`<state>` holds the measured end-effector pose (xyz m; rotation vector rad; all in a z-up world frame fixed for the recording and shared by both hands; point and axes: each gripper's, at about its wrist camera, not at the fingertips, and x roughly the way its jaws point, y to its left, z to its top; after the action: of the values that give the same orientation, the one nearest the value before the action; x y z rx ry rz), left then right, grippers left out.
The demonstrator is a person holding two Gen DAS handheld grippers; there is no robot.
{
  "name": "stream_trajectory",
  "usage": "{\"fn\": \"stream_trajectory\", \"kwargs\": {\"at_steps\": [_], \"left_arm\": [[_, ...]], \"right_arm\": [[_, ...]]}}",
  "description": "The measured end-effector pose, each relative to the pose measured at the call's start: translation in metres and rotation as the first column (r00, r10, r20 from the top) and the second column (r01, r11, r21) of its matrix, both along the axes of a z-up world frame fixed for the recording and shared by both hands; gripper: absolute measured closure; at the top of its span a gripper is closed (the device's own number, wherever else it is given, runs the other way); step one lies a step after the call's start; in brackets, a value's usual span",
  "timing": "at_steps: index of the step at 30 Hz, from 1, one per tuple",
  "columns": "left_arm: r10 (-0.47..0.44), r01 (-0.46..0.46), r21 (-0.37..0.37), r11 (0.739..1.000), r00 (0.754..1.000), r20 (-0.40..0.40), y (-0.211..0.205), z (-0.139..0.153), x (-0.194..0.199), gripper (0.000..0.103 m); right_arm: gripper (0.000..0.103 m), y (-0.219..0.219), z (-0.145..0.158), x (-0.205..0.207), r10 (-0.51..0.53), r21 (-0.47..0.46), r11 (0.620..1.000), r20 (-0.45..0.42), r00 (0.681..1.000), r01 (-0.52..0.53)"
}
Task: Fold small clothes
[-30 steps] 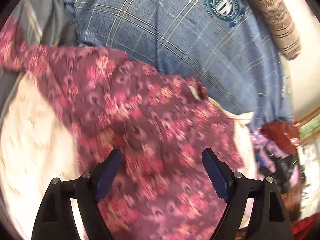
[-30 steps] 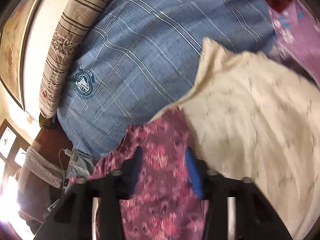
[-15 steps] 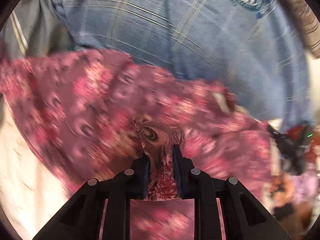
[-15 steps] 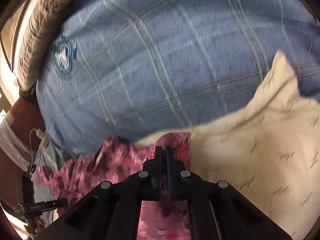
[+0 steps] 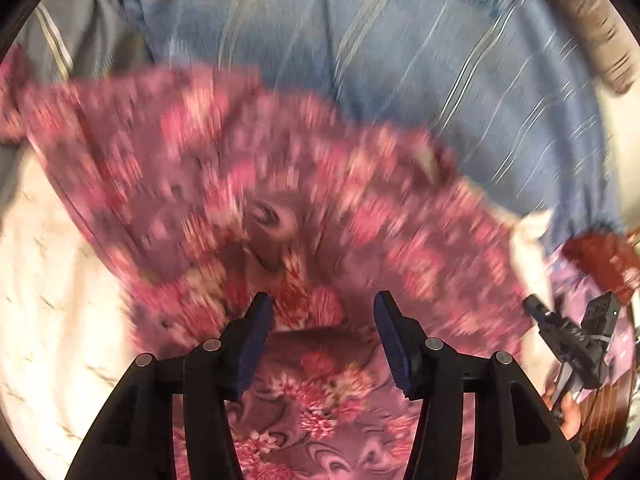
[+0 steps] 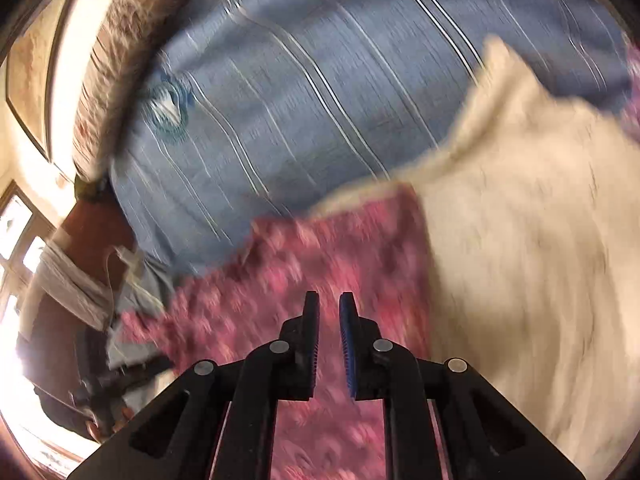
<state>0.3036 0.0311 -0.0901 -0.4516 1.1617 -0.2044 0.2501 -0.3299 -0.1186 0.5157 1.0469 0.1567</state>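
Note:
A maroon garment with pink flowers [image 5: 280, 184] lies spread over a cream cloth [image 5: 52, 280] on a blue checked bedsheet [image 5: 360, 40]. My left gripper [image 5: 322, 314] is open just above a bunched fold of the garment, with nothing between its blue pads. In the right wrist view the same garment [image 6: 320, 256] lies beside the cream cloth [image 6: 540, 240]. My right gripper [image 6: 329, 312] hovers over the garment with its jaws a narrow gap apart and no cloth in them. Both views are blurred by motion.
A brown striped bolster [image 6: 116, 64] lies along the bed's far edge by the wall. A grey cloth [image 5: 80, 32] sits at the far left. A red cloth [image 5: 596, 256] and purple cloth lie at the right, near the other gripper [image 5: 568, 332].
Both grippers closed on the floral garment half a second ago and have now let go. The left jaws have opened wide, the right only slightly. Both have drawn back from the garment.

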Motion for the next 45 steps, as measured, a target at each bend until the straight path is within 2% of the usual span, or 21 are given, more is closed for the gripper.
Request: {"fn": "stream_trajectory", "kwargs": {"at_steps": [1, 2, 3, 4, 8, 10, 14, 17, 20, 23, 25, 28, 31, 32, 33, 34, 35, 36, 38, 42, 45], "left_arm": [[0.003, -0.003, 0.005, 1.0, 1.0, -0.015, -0.001, -0.007, -0.003, 0.054], [0.005, -0.006, 0.03, 1.0, 0.999, 0.031, -0.001, 0.001, -0.007, 0.054], [-0.004, 0.002, 0.049, 0.999, 1.0, 0.025, -0.003, 0.006, -0.008, 0.054], [-0.008, 0.008, 0.047, 0.999, 1.0, 0.01, -0.004, 0.008, -0.01, 0.054], [0.023, -0.023, -0.03, 0.999, 1.0, 0.0, 0.023, 0.029, -0.026, 0.054], [0.069, -0.068, -0.033, 0.997, 0.997, 0.023, 0.048, 0.042, -0.031, 0.054], [0.218, -0.215, -0.08, 0.973, 0.975, 0.039, 0.125, 0.064, -0.041, 0.053], [0.36, -0.355, -0.099, 0.93, 0.932, 0.044, 0.202, 0.085, -0.047, 0.053], [0.52, -0.508, -0.178, 0.843, 0.854, 0.027, 0.281, 0.105, -0.051, 0.04], [0.635, -0.628, -0.207, 0.75, 0.772, -0.039, 0.328, 0.106, -0.055, 0.039], [0.662, -0.658, -0.217, 0.721, 0.747, -0.064, 0.337, 0.1, -0.056, 0.039], [0.68, -0.682, -0.225, 0.696, 0.726, -0.097, 0.34, 0.083, -0.055, 0.04], [0.686, -0.678, -0.306, 0.668, 0.721, -0.1, 0.343, 0.069, -0.036, 0.045], [0.691, -0.679, -0.304, 0.668, 0.718, -0.084, 0.345, 0.071, -0.032, 0.051], [0.699, -0.683, -0.281, 0.674, 0.713, -0.058, 0.347, 0.074, -0.027, 0.069], [0.697, -0.682, -0.265, 0.682, 0.715, -0.048, 0.35, 0.076, -0.023, 0.093], [0.688, -0.672, -0.277, 0.687, 0.724, -0.052, 0.347, 0.068, -0.019, 0.097], [0.671, -0.654, -0.29, 0.699, 0.74, -0.05, 0.344, 0.071, -0.019, 0.097], [0.64, -0.612, -0.265, 0.745, 0.768, 0.025, 0.328, 0.087, -0.021, 0.097], [0.492, -0.446, -0.236, 0.863, 0.847, 0.201, 0.262, 0.153, -0.026, 0.098], [0.37, -0.303, -0.25, 0.919, 0.882, 0.291, 0.201, 0.197, -0.031, 0.098]], "right_arm": [[0.099, 0.003, -0.017, 0.0, -0.003, -0.037, 0.999, -0.069, 0.998, 0.001], [0.103, 0.001, -0.02, -0.008, -0.023, -0.008, 1.0, -0.026, 0.999, 0.023], [0.103, -0.001, -0.016, -0.012, -0.047, 0.003, 0.999, -0.021, 0.999, 0.047], [0.096, 0.0, -0.012, -0.013, -0.058, 0.02, 0.998, -0.038, 0.998, 0.059], [0.085, 0.026, 0.024, -0.028, -0.014, 0.026, 1.0, 0.04, 0.999, 0.013], [0.067, 0.049, 0.036, -0.037, 0.044, 0.025, 0.999, 0.069, 0.997, -0.046], [0.064, 0.099, 0.038, -0.043, 0.148, 0.007, 0.989, 0.061, 0.987, -0.148], [0.064, 0.131, 0.033, -0.046, 0.22, -0.028, 0.975, 0.033, 0.975, -0.219], [0.064, 0.152, 0.018, -0.046, 0.256, -0.031, 0.966, -0.003, 0.967, -0.256], [0.064, 0.165, 0.002, -0.043, 0.259, 0.006, 0.966, -0.044, 0.965, -0.259], [0.064, 0.17, -0.005, -0.039, 0.253, 0.027, 0.967, -0.06, 0.966, -0.251], [0.064, 0.172, -0.006, -0.035, 0.247, 0.042, 0.969, -0.059, 0.967, -0.245], [0.064, 0.175, -0.005, -0.03, 0.249, 0.05, 0.968, -0.066, 0.966, -0.246], [0.064, 0.176, -0.005, -0.03, 0.253, 0.049, 0.967, -0.068, 0.965, -0.25], [0.064, 0.177, -0.004, -0.03, 0.255, 0.049, 0.967, -0.067, 0.965, -0.252], [0.064, 0.178, -0.003, -0.03, 0.249, 0.05, 0.968, -0.069, 0.966, -0.246], [0.064, 0.177, -0.002, -0.031, 0.249, 0.056, 0.968, -0.063, 0.966, -0.246], [0.064, 0.176, -0.001, -0.033, 0.247, 0.061, 0.968, -0.056, 0.967, -0.244], [0.064, 0.175, 0.0, -0.034, 0.245, 0.065, 0.968, -0.048, 0.968, -0.242], [0.064, 0.168, 0.002, -0.035, 0.227, 0.083, 0.971, -0.032, 0.973, -0.223], [0.064, 0.161, 0.01, -0.041, 0.196, 0.095, 0.976, -0.01, 0.981, -0.194]]}}
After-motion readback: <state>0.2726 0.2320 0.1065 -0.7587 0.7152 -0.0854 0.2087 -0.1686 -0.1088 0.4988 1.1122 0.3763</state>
